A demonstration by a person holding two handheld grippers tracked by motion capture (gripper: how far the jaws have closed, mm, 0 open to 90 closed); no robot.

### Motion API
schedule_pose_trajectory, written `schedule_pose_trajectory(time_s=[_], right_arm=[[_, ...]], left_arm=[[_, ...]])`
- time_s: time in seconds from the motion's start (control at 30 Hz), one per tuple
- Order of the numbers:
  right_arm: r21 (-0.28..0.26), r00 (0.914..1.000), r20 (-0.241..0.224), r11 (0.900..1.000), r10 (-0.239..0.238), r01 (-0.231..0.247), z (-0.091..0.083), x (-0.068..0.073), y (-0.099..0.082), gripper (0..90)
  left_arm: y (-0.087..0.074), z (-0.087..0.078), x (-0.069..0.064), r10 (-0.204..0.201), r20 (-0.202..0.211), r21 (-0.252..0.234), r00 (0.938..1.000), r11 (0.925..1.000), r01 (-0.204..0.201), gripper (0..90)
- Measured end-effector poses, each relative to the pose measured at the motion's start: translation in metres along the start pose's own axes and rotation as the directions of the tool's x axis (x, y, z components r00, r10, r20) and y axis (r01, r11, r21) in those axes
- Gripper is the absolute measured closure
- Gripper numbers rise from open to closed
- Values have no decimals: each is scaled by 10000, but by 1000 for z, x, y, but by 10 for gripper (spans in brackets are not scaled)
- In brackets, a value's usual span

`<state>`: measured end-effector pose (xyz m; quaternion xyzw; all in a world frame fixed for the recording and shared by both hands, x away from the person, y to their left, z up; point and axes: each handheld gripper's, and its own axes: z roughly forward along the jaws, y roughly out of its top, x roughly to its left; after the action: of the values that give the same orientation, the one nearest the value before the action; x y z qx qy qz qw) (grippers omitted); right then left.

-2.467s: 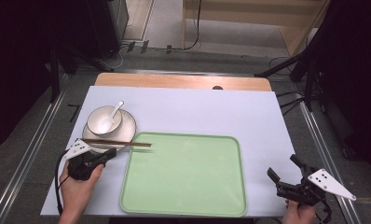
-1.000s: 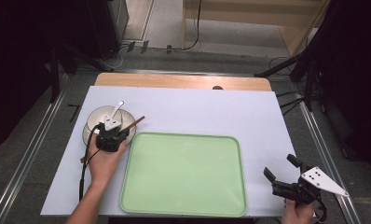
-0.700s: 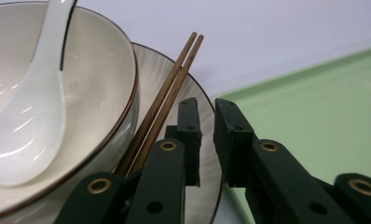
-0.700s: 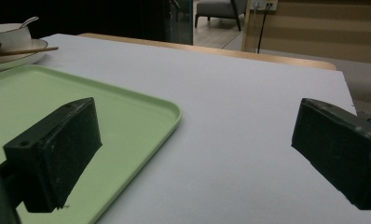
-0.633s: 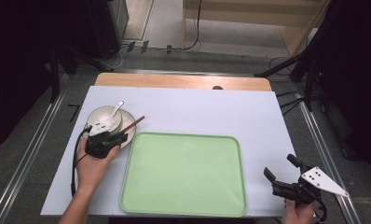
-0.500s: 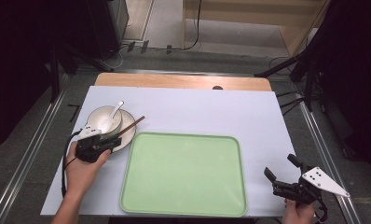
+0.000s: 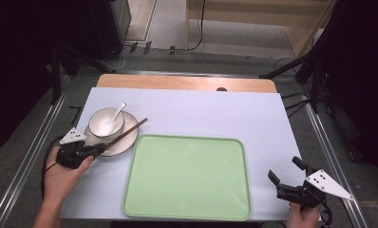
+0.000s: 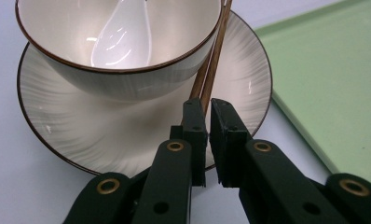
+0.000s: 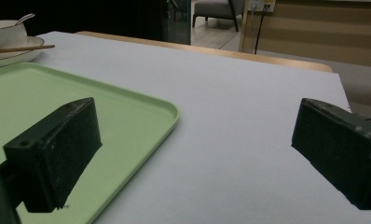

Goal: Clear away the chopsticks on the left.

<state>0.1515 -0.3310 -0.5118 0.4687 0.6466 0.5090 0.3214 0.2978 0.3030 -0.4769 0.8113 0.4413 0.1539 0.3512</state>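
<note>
chopsticks [image 7: 126,134]: now lean across the plate [image 7: 126,144], swung from flat.
left gripper [image 8: 207,108]: pinches their near end.
right gripper [image 7: 284,176]: spread, idle right of the tray [image 7: 187,209].

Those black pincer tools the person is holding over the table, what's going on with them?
A person holds a two-jaw gripper in each hand. The left gripper has its jaws nearly together at the near end of the brown wooden chopsticks, which lie on the ribbed white saucer against the white bowl holding a white ceramic spoon. The right gripper hangs open, apart from the empty pale green tray.
</note>
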Motion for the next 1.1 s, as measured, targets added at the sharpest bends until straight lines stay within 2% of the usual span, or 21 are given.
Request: schedule_pose_trajectory(time_s=[0.07, 0.27, 0.43, 0.5, 0.7, 0.8, 1.0, 1.1], right_arm=[[27, 10000, -1, 10000, 3, -3, 0, 1, 0, 10], [48, 10000, 0, 10000, 27, -27, 0, 0, 0, 10], [51, 10000, -1, 10000, 19, -19, 0, 0, 0, 10], [55, 10000, -2, 10000, 17, -17, 0, 1, -1, 10], [110, 10000, -7, 9999, 10, -10, 1, 1, -1, 10], [128, 10000, -2, 9999, 13, -13, 1, 1, -1, 10], [118, 10000, 2, 9999, -23, 23, 1, 2, -1, 10], [110, 10000, 24, 9999, -17, 17, 1, 2, -1, 10]], left_arm=[[0, 2, 0, 94, -167, 129, 9998, 9999, -92, 829], [2, 5, -3, 241, -111, 256, 9996, 9994, -238, 815], [5, 13, -7, 602, -133, 784, 9981, 9952, -590, 807], [6, 17, -8, 604, -109, 910, 9981, 9941, -591, 806], [8, 22, -8, 562, 145, 1019, 9983, 9931, -573, 806], [8, 24, -8, 534, 452, 1028, 9975, 9930, -578, 839], [9, 24, -10, 625, 349, 981, 9974, 9930, -656, 853], [10, 19, -14, 429, 425, 742, 9982, 9962, -460, 853]])
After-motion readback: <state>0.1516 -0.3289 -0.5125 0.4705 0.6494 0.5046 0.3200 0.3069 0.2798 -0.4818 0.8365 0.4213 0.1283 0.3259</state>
